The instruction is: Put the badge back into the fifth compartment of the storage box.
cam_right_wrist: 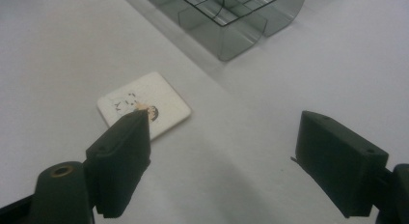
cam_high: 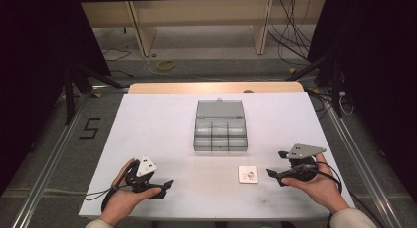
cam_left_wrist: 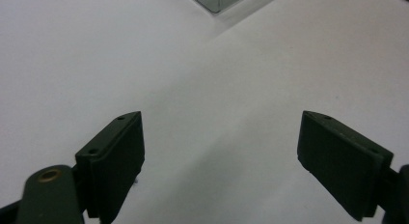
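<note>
Both hands come in from the near edge of the white table (cam_high: 147, 120), each one holding a claw. The right claw (cam_high: 273, 173) has its jaws wide apart and holds nothing. The left claw (cam_high: 167, 185) also stands open and empty, over bare table.

A small white card (cam_high: 248, 174) with a cartoon drawing lies flat on the table, just beside the right claw, toward the left claw from its tips. In the right gripper view the card (cam_right_wrist: 143, 105) is ahead and to the left, and one jaw partly covers its near corner; I cannot tell if the jaw touches it. The card looks almost square, so no long axis is clear. The right hand is much nearer to it than the left hand, which is well apart.

Farther back, in the middle of the table, stands a clear grey plastic box (cam_high: 220, 134) with its lid open. It has several compartments, and all of them seem empty. I judge the card must be gripped by its thin edge.
</note>
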The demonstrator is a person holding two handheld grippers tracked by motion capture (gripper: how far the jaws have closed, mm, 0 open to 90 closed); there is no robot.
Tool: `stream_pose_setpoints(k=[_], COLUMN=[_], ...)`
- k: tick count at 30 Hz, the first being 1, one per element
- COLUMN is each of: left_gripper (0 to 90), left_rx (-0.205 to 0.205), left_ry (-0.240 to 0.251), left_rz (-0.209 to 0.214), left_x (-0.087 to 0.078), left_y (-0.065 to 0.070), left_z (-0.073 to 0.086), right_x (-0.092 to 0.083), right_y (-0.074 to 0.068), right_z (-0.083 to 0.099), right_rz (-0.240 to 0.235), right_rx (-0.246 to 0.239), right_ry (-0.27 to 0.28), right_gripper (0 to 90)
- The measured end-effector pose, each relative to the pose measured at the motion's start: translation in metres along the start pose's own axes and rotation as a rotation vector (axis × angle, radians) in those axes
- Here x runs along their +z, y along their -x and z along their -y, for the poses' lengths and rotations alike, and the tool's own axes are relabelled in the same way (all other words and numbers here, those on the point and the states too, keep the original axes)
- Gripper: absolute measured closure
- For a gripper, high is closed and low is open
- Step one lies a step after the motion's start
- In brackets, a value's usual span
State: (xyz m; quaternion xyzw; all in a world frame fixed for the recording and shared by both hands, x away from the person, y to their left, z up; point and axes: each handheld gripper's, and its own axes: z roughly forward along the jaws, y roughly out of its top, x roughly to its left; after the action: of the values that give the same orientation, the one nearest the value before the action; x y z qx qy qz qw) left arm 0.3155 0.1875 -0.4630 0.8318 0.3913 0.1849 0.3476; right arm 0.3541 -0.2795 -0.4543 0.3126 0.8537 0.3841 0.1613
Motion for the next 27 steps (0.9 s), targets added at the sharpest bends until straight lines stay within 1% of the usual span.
stream_pose_setpoints(k=[2, 6, 10, 13, 16, 18, 19, 20, 25, 27], left_gripper=[16.3, 16.2, 16.2, 16.3, 16.2, 16.3, 16.2, 16.2, 16.3, 16.3], left_rx=[-0.003, 0.009, 0.012, 0.010, 0.012, 0.011, 0.009, 0.009, 0.019, 0.013], left_ry=[0.003, -0.003, -0.003, -0.004, -0.003, -0.005, -0.004, -0.003, -0.010, -0.003], left_rz=[0.000, 0.001, 0.000, 0.001, 0.002, 0.003, 0.002, 0.003, 0.006, 0.005], left_x=[0.000, 0.000, 0.000, 0.000, 0.001, 0.001, 0.002, 0.002, 0.002, 0.003], left_y=[0.000, 0.000, 0.000, 0.001, 0.001, 0.001, 0.001, 0.002, 0.001, 0.002], left_z=[0.000, -0.001, -0.001, -0.001, -0.001, -0.001, -0.001, -0.001, -0.001, -0.001], right_x=[0.001, 0.003, 0.007, 0.013, 0.020, 0.023, 0.027, 0.027, 0.042, 0.045], right_y=[-0.002, -0.006, -0.009, -0.012, -0.015, -0.016, -0.018, -0.018, -0.022, -0.024], right_z=[-0.001, -0.003, -0.006, -0.009, -0.013, -0.015, -0.017, -0.017, -0.024, -0.025], right_rz=[-0.007, -0.031, -0.057, -0.077, -0.095, -0.103, -0.119, -0.119, -0.164, -0.169], right_rx=[-0.012, -0.050, -0.100, -0.121, -0.153, -0.155, -0.167, -0.167, -0.208, -0.211], right_ry=[-0.009, -0.028, -0.057, -0.075, -0.094, -0.099, -0.113, -0.113, -0.157, -0.166], right_gripper=[20.2, 19.5, 18.8, 18.8, 18.4, 18.2, 18.3, 18.3, 17.9, 17.8])
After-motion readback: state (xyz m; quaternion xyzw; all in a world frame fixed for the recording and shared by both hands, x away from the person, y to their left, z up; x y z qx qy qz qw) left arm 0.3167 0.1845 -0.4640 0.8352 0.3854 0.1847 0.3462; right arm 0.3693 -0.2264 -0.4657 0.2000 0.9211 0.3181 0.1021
